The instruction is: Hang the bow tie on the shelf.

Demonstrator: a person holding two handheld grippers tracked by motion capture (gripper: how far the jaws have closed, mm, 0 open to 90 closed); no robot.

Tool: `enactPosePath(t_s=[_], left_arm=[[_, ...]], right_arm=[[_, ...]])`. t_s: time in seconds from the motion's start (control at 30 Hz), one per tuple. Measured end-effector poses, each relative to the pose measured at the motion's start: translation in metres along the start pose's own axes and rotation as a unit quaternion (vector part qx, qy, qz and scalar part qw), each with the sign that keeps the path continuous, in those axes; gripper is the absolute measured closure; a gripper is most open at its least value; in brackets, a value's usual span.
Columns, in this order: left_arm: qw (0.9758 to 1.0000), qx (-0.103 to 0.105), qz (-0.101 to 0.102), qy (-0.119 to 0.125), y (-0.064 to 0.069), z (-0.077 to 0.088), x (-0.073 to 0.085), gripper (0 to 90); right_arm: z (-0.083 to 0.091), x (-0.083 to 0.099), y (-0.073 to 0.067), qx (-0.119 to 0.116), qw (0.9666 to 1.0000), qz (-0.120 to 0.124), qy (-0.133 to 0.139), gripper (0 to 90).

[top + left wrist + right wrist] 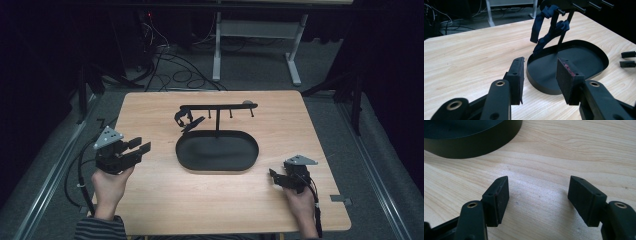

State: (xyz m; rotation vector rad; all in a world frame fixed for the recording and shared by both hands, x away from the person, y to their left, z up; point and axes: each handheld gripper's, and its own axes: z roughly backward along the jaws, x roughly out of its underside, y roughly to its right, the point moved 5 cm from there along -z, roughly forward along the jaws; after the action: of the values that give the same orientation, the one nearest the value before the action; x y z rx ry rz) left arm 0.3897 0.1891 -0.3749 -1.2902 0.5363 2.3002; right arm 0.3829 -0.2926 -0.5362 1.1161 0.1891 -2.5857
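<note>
We hold the left claw (539,75) spread and empty short of the dark blue strap (546,30) on the peg stand (218,106), approach pending; right claw (539,197) likewise spread.

A light wooden worktop (150,200) stands on grey carpet (55,165); beyond its far edge, black cables (175,75) lie tangled on the floor; a white frame with 2 legs (217,50) stands behind them in the dark.
</note>
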Motion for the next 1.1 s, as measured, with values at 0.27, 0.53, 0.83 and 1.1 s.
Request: enactPosePath(t_s=[0.27, 0.53, 0.83, 1.1], left_arm=[[0.9999, 0.010, 0.008, 0.001, 0.001, 0.001, 0.006, 58.5], [0.9998, -0.009, -0.010, -0.015, 0.005, 0.000, 0.017, 58.2], [0.9997, -0.010, -0.005, -0.023, 0.004, -0.001, 0.028, 58.1], [0.9995, -0.007, 0.001, -0.031, 0.005, -0.005, 0.039, 57.7]], right_arm=[[0.000, 0.000, 0.000, 0.000, 1.0000, 0.000, 0.000, 34.9], [0.000, 0.000, 0.000, 0.001, 1.0000, 0.001, -0.001, 34.9], [0.000, 0.000, 0.000, 0.002, 1.0000, -0.001, -0.001, 35.0], [0.000, 0.000, 0.000, 0.002, 1.0000, -0.001, -0.001, 35.0]])
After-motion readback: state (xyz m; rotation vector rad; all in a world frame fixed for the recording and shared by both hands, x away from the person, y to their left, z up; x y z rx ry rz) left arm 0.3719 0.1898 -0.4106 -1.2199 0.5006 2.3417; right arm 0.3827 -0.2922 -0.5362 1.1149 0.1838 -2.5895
